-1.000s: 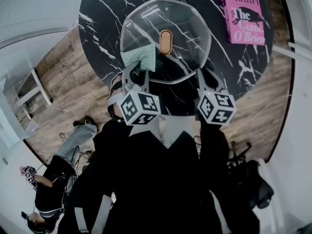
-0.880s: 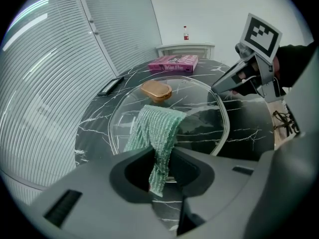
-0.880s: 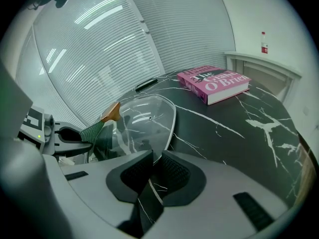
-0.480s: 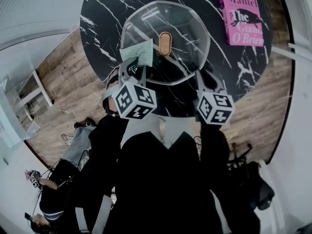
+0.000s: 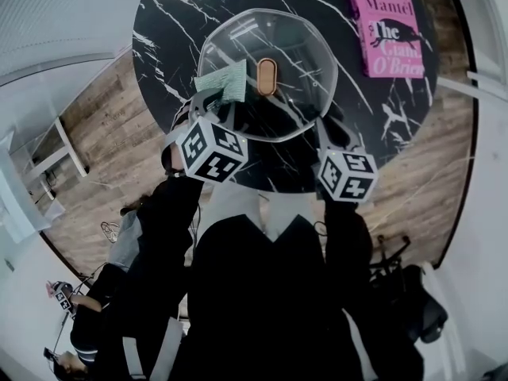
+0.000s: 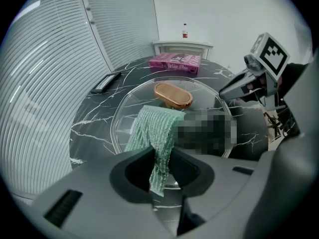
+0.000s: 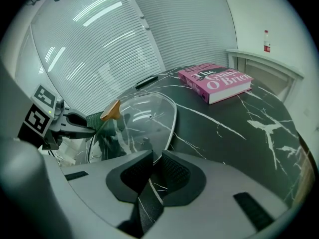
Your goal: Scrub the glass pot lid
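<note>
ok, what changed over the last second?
The left gripper, shut on the green cloth, slid forward and slightly left across the glass lid. The cloth went from just below the copper knob to level with it, on its left. Nothing was taken or let go. The right gripper stays clamped on the lid's near rim, and the pink book is unmoved.

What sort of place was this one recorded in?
Likely an office or meeting room rather than a kitchen: slatted blinds cover the wall, and a book lies on a round black marble table over wood flooring.
</note>
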The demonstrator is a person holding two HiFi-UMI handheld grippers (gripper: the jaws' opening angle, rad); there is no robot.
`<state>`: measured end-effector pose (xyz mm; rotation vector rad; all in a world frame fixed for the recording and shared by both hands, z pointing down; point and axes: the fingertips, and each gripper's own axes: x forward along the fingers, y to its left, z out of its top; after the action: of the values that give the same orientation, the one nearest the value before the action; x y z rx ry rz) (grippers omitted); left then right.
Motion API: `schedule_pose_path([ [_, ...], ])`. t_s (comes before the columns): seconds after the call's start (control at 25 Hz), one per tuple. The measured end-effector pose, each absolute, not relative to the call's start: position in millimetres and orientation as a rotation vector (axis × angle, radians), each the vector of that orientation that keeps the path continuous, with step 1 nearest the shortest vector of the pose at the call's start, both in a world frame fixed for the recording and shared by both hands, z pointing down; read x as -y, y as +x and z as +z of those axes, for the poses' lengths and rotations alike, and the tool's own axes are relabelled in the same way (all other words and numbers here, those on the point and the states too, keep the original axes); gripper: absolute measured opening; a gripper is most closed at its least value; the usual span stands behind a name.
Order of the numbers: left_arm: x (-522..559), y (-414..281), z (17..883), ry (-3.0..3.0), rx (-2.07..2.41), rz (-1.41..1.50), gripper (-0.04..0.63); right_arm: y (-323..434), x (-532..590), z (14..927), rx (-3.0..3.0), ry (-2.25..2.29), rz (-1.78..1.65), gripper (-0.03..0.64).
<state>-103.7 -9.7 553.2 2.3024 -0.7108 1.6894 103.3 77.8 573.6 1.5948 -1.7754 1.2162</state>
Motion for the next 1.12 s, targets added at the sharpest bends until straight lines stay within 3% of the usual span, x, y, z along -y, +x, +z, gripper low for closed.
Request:
schedule_pose_path([
  [1.12,57,-88,551,2.25,0.608,1.682,0.087,102,-78,576,1.765,1.56,1.225,0.04],
])
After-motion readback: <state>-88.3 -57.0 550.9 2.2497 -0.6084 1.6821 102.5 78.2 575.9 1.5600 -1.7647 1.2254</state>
